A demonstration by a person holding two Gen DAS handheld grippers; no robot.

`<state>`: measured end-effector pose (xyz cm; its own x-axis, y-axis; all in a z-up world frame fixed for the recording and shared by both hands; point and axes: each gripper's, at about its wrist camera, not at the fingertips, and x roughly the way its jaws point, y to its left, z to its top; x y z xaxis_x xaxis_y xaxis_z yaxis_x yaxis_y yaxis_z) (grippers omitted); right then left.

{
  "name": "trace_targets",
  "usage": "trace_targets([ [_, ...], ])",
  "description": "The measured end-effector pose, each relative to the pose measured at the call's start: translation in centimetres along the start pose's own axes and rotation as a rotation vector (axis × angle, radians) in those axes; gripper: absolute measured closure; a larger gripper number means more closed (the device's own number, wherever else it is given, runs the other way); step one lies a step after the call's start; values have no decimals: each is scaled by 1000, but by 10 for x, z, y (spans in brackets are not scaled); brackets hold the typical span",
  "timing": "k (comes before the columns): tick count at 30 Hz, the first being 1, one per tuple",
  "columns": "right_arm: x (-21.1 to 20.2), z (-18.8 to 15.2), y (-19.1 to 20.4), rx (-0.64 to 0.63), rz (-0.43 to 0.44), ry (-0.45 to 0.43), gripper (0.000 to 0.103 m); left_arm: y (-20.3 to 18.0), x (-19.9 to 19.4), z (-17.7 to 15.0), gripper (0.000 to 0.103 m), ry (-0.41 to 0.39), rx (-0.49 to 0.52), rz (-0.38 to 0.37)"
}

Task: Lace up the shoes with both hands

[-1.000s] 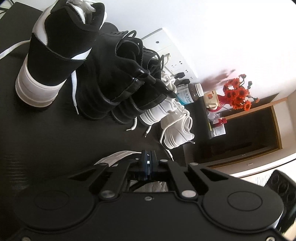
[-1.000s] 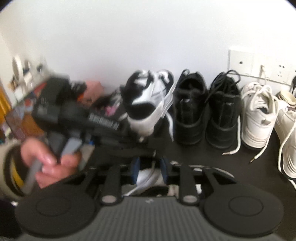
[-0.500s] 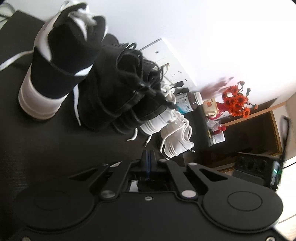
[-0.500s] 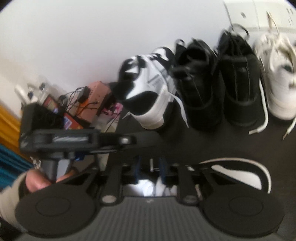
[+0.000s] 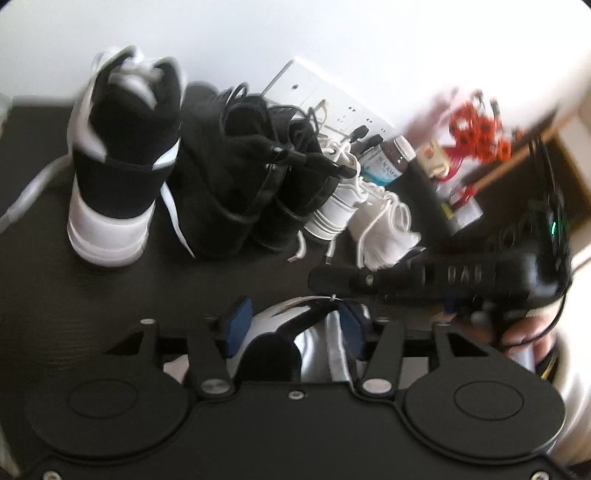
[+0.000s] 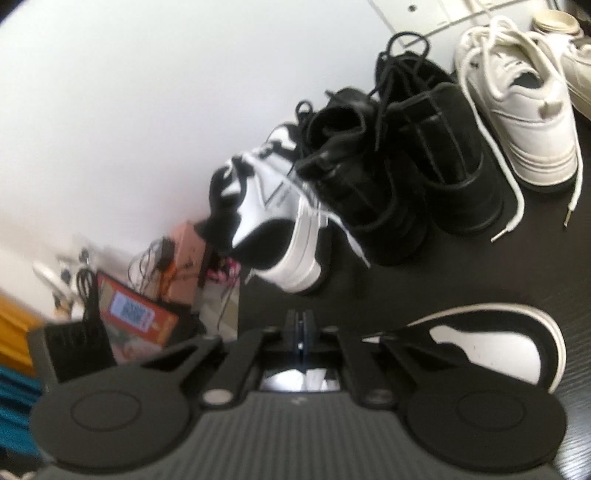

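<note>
Left gripper [image 5: 291, 325]: jaws spread wide, holding nothing, over the black-and-white shoe [image 5: 284, 343].
Right gripper [image 6: 300, 326]: pads pressed together; any lace between them could not be seen.

Both fisheye views were motion-blurred, edges bowed. The wall [image 5: 332, 33] was overexposed, glaring at upper right; the table [image 5: 44, 266] stayed dark.

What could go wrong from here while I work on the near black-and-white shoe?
1. The left gripper stands open around the shoe's collar, holding no lace, and the right gripper crosses close in front, so they could collide.
2. The right gripper's pads are pressed together with nothing visibly between them; it may have missed the lace.
3. Loose white laces trail from the row behind and could snag.
</note>
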<state>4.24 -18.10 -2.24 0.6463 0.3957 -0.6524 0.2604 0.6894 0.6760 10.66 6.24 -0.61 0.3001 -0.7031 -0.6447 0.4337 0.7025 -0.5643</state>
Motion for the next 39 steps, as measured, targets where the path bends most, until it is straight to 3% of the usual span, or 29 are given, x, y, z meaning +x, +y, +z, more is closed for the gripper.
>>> trace_targets([
  [4,-4,2,1,28,8,-71,101,-8,5,1,50,43,77,37],
  [9,-25,12,7,51,56,-226,101,-9,3,0,50,57,96,34],
  [13,-44,15,27,-31,128,-291,101,-13,-9,12,51,-21,79,-33],
  [17,-46,7,42,-121,161,-278,100,-25,0,23,57,-27,89,-48],
  [18,-46,5,43,-131,164,-275,101,-26,3,24,65,-27,81,-49],
  [19,-46,4,43,-133,166,-274,101,-25,5,25,90,-28,66,-54],
  [20,-47,3,41,-131,159,-273,100,-24,6,25,99,-30,43,-71],
  [25,-61,2,28,-143,69,-294,94,-16,6,24,101,-31,-71,-93],
  [27,-57,-4,28,-201,25,-262,74,-13,7,26,101,-27,-103,-101],
  [29,-51,-10,29,-270,-20,-218,69,-13,7,26,101,-27,-104,-101],
  [33,-36,-25,32,-406,-106,-136,69,-17,8,28,102,-25,-99,-97],
  [37,-16,-31,35,-454,-128,-132,69,-21,6,28,102,-25,-78,-92],
  [38,-13,-30,34,-445,-110,-132,73,-22,5,28,102,-28,-77,-92],
  [39,-11,-28,32,-431,-89,-129,87,-21,4,27,102,-32,-79,-93],
])
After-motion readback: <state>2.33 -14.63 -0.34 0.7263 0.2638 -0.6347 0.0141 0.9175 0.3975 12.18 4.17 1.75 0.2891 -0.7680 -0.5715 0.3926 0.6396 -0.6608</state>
